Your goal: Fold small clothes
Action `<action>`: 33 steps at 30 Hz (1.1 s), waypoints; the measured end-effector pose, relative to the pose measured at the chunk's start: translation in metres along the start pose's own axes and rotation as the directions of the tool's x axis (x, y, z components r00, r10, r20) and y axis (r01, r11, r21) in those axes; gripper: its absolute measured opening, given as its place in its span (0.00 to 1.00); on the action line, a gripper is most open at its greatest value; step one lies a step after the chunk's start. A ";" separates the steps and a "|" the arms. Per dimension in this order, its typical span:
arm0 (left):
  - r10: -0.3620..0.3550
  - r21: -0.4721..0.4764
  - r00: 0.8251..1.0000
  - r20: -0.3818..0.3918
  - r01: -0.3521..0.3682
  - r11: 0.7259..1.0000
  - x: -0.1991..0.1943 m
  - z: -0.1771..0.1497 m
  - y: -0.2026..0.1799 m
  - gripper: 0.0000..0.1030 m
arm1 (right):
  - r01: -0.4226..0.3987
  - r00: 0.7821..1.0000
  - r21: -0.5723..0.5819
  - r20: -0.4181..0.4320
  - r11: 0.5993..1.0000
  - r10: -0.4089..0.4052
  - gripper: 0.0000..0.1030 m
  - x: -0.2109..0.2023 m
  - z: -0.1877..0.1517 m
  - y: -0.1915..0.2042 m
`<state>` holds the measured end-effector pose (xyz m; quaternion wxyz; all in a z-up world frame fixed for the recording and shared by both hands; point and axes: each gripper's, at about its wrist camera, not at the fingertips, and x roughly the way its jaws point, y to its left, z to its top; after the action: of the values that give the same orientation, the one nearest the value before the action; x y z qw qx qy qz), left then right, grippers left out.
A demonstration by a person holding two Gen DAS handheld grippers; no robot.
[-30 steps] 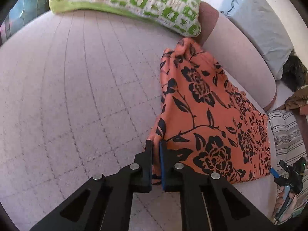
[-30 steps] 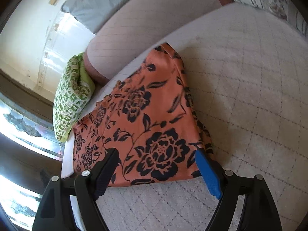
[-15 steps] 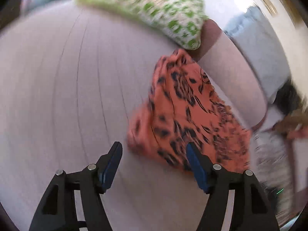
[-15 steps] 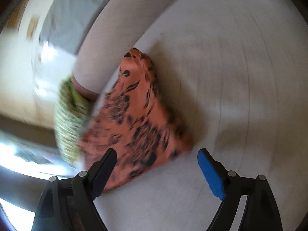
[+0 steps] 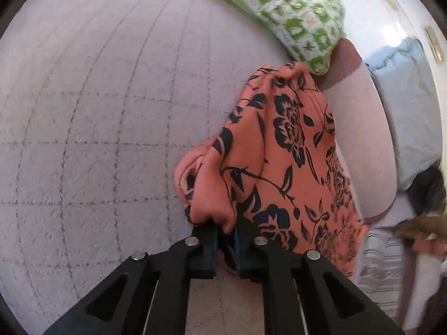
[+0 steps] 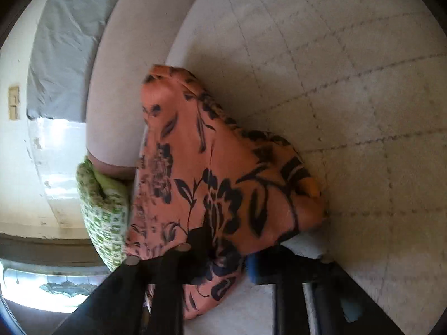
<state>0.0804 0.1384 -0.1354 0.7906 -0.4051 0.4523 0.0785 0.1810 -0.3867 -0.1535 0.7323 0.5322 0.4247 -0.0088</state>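
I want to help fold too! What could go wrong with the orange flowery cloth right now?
The left gripper pinches only a small bunched corner of the orange floral cloth, so it might slip out. The right gripper grips another edge; uneven pulling could leave the fold crooked. The cloth could also snag the green pillow close behind it.

Green-white patterned pillow (image 5: 301,14) on quilted bedspread (image 5: 97,117); pink bolster (image 5: 360,139) beside grey-blue cloth (image 5: 410,103).

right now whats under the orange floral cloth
The orange floral cloth lies on the pale quilted bed cover, which shows all around it. The left gripper and right gripper are shut on its near edge. Whatever lies beneath its middle is covered.
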 end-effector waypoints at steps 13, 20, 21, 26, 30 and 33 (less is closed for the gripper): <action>-0.031 0.220 0.993 0.111 0.006 0.975 -0.092 -0.056 -0.020 0.08 | 0.004 0.996 -0.278 0.086 0.961 0.020 0.07 -0.102 -0.038 0.054; 0.016 0.159 0.998 0.067 -0.027 0.987 -0.047 -0.048 0.009 0.25 | -0.078 0.996 -0.070 0.042 0.994 0.081 0.92 -0.092 -0.043 -0.022; 0.012 0.157 0.998 0.069 -0.023 0.987 -0.047 -0.049 0.009 0.28 | -0.068 0.996 -0.081 0.049 0.994 0.072 0.91 -0.090 -0.041 -0.022; -0.002 0.131 0.998 0.070 -0.008 0.991 -0.034 -0.055 0.001 0.64 | -0.079 0.996 0.008 0.044 0.997 0.079 0.86 -0.056 -0.023 -0.018; 0.037 0.164 0.997 0.065 -0.047 0.985 -0.027 -0.053 -0.004 0.26 | -0.007 0.999 -0.027 0.040 1.000 0.008 0.11 -0.024 -0.005 0.001; 0.032 0.180 0.999 0.027 -0.036 0.983 -0.028 -0.048 -0.005 0.11 | -0.003 0.999 -0.008 0.032 1.000 0.003 0.09 -0.014 -0.002 0.000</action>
<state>0.0351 0.1083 -0.1233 0.8280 -0.3232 0.4548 0.0555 0.1706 -0.3915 -0.1451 0.7412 0.5297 0.4121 -0.0147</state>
